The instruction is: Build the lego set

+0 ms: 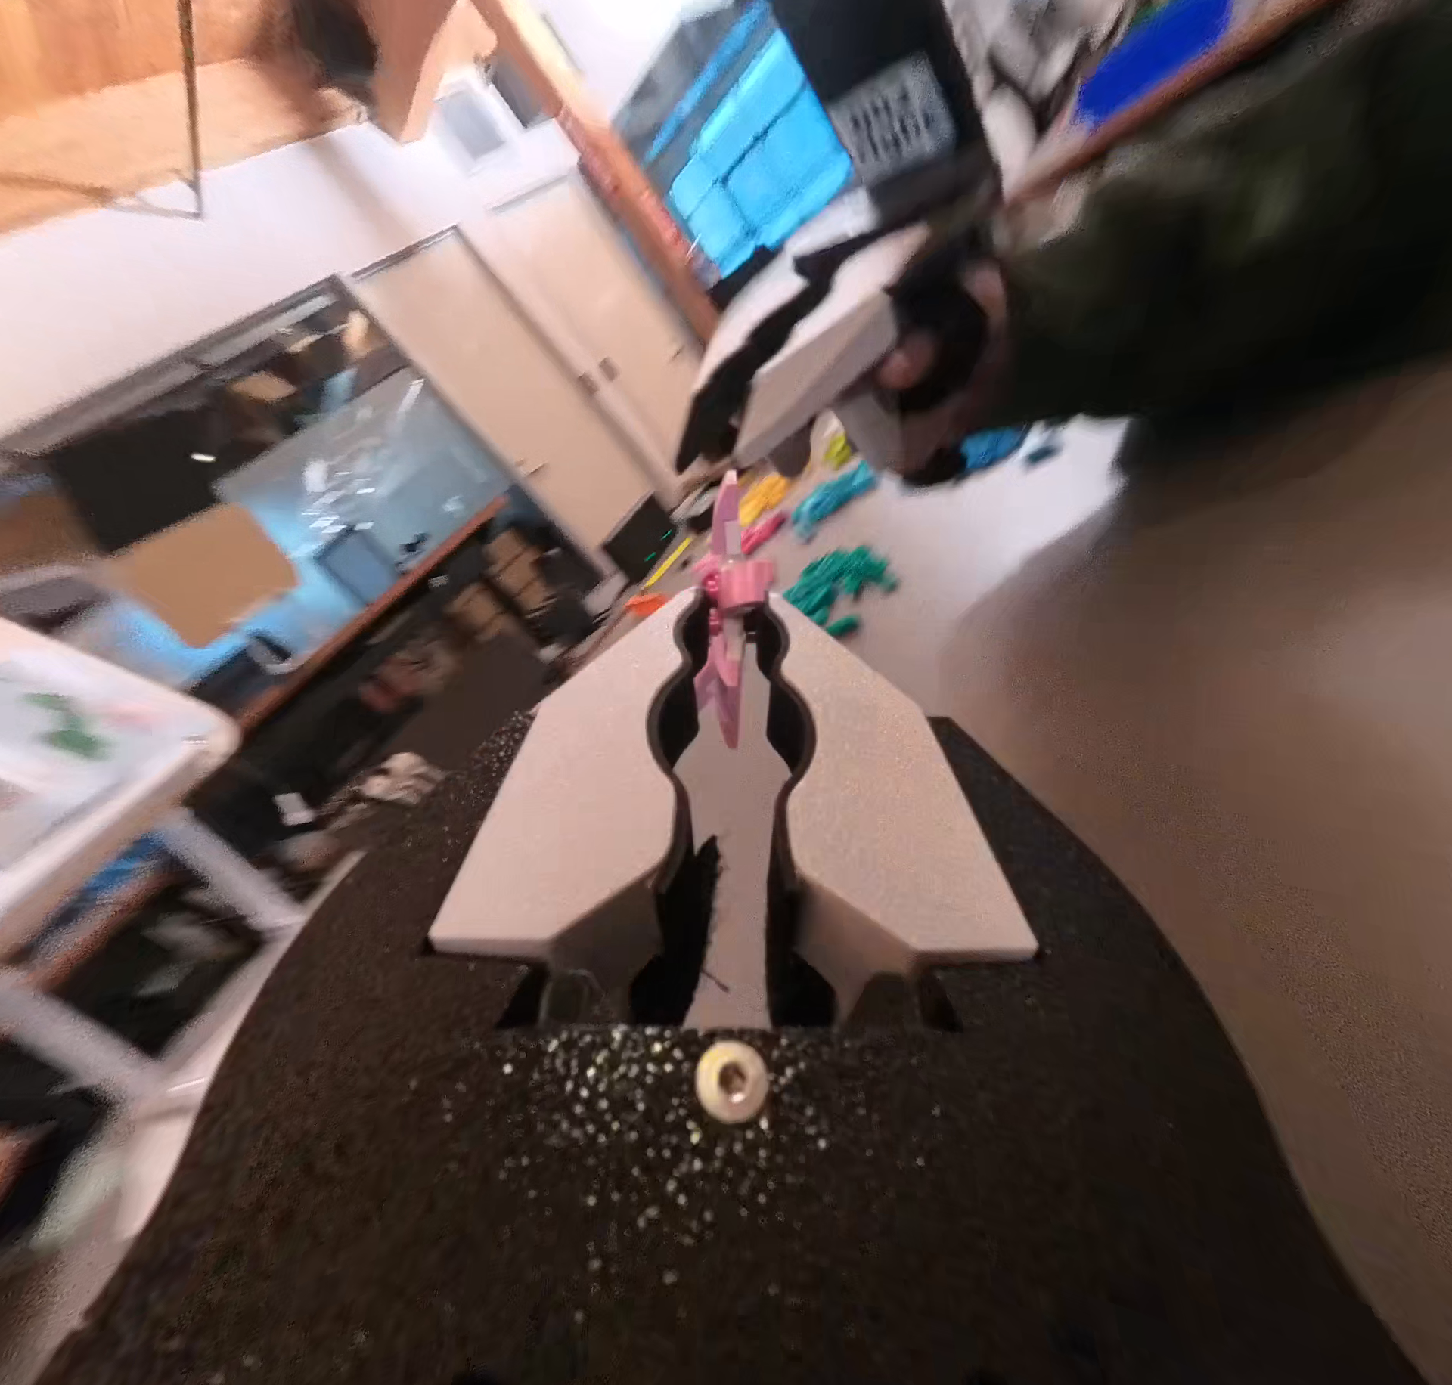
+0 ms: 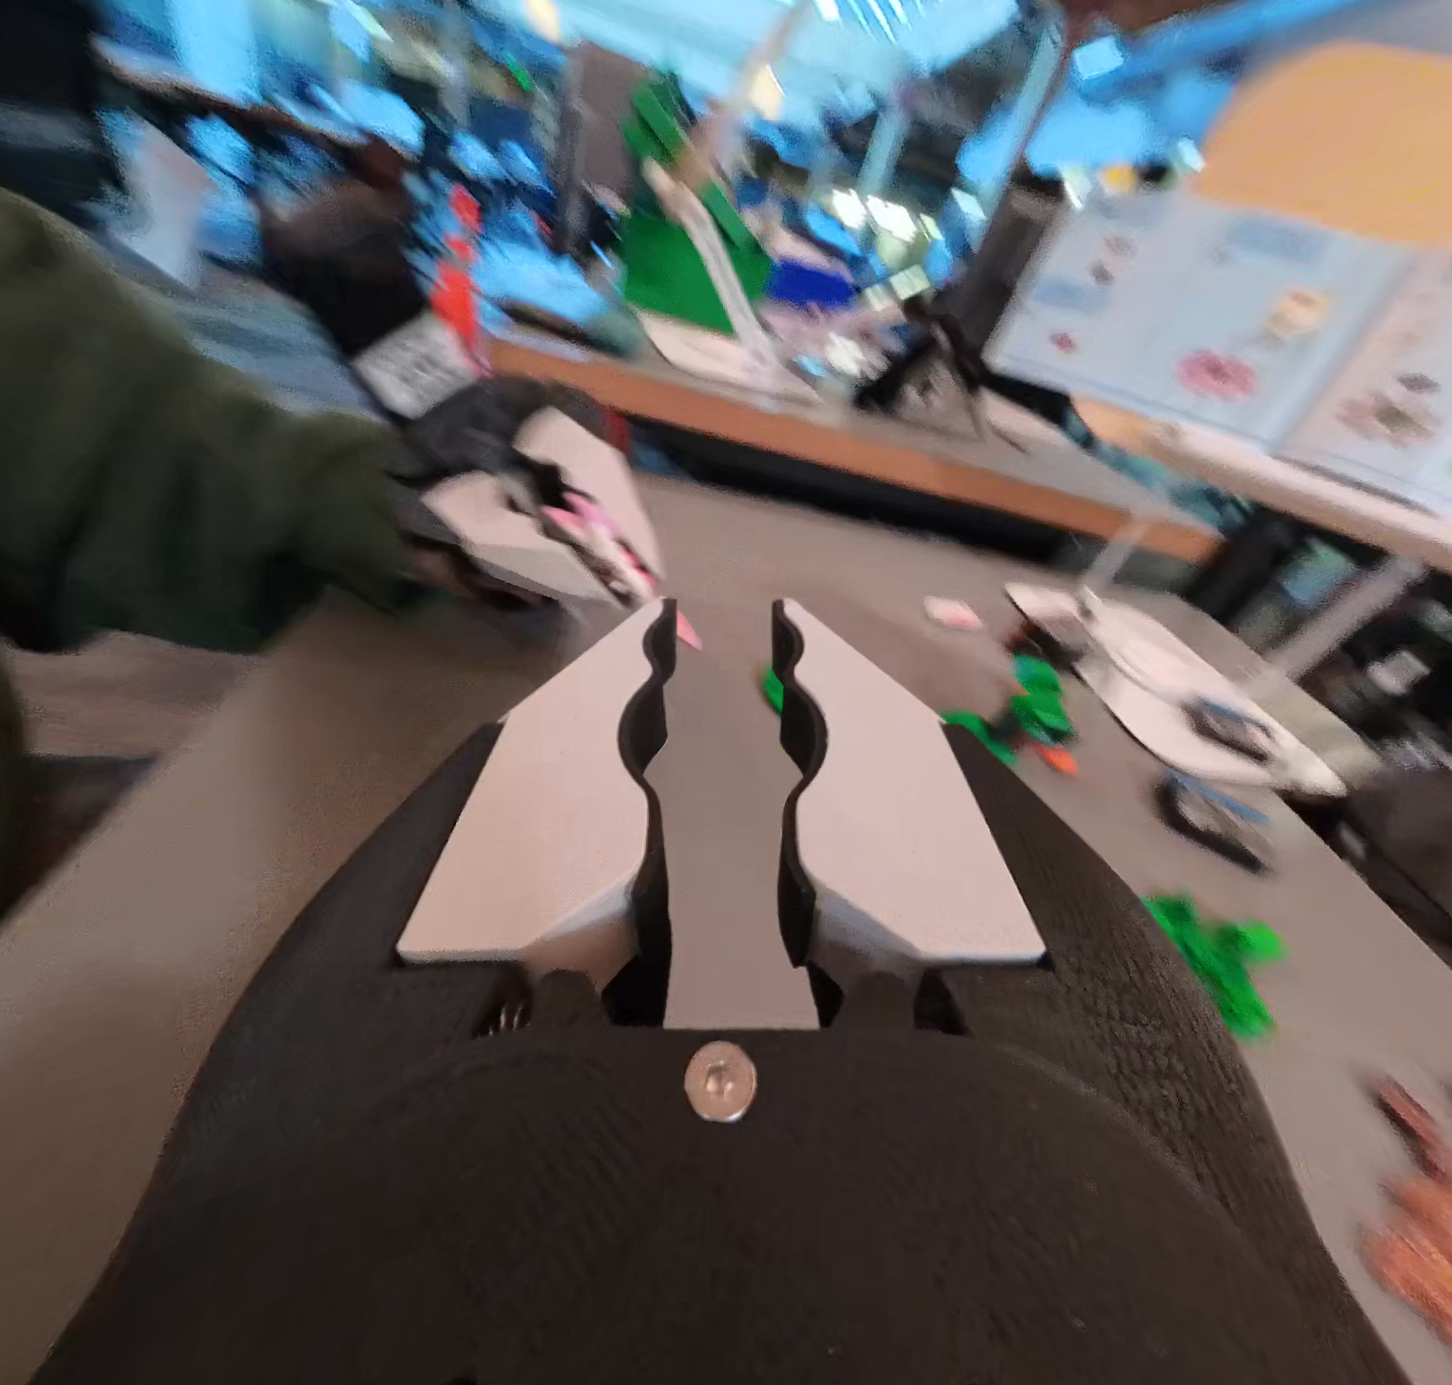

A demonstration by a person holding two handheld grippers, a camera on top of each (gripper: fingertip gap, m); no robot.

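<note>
My left gripper is shut on a small pink lego assembly that sticks up past the fingertips, held above the grey table. In the right wrist view it shows at the left, held by a hand in a green sleeve, with the pink piece in its jaws. My right gripper is open and empty above the table. It shows in the left wrist view, above and just beyond the pink assembly. Both views are motion-blurred.
Piles of loose bricks lie on the table: dark green, teal, yellow and pink. In the right wrist view, bright green bricks, a white board, black rings and an instruction sheet sit at the right. Left tips to right tips: about 5 centimetres.
</note>
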